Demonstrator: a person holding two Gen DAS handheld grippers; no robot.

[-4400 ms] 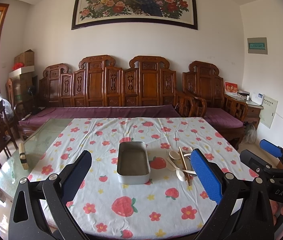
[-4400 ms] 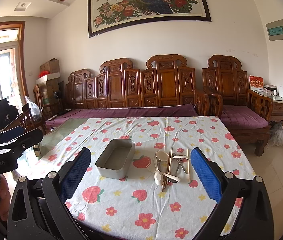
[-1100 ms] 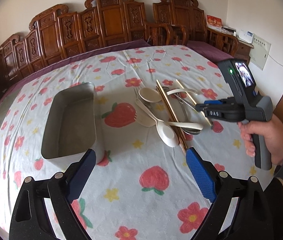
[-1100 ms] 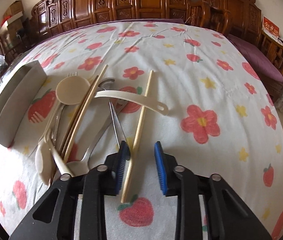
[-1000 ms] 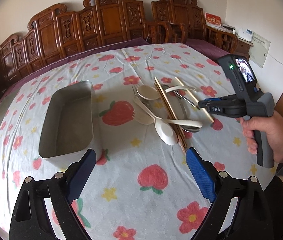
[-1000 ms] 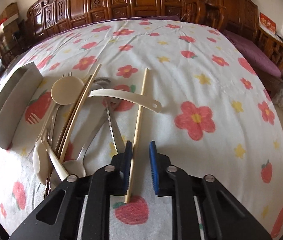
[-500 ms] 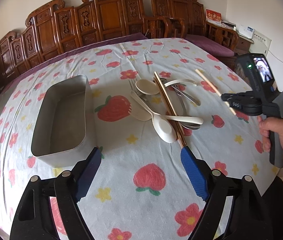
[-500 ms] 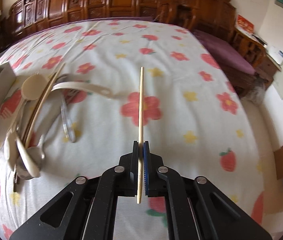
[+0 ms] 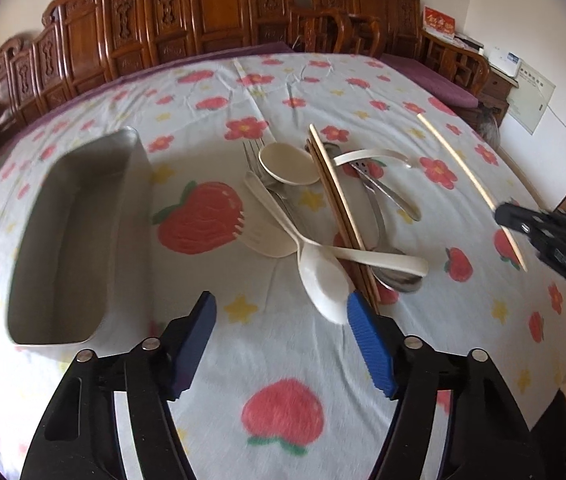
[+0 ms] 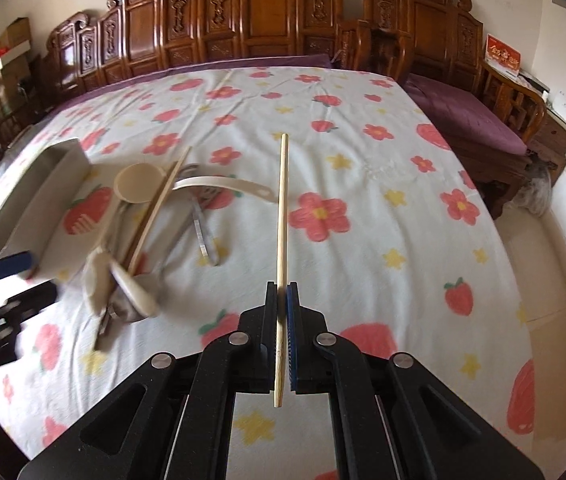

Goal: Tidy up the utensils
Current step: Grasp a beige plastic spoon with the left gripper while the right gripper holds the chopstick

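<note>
On the table's left stands our metal tray (image 9: 79,236), seemingly empty. The left tool (image 9: 281,320) has just been closing, nothing between its pads, above the utensil pile (image 9: 323,216). The right tool (image 10: 281,304) pinches one chopstick (image 10: 282,208) near its end: light, stiff, smooth, so we expect pivoting.

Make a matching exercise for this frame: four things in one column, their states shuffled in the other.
Things:
1. metal tray
2. single chopstick
3. left hand-held gripper
4. cream spoon

States:
A. lying in the utensil pile
B. jaws apart, nothing between them
C. nothing visible inside
D. clamped in the right hand-held gripper, off the tablecloth

Pairs: 1-C, 2-D, 3-B, 4-A
</note>
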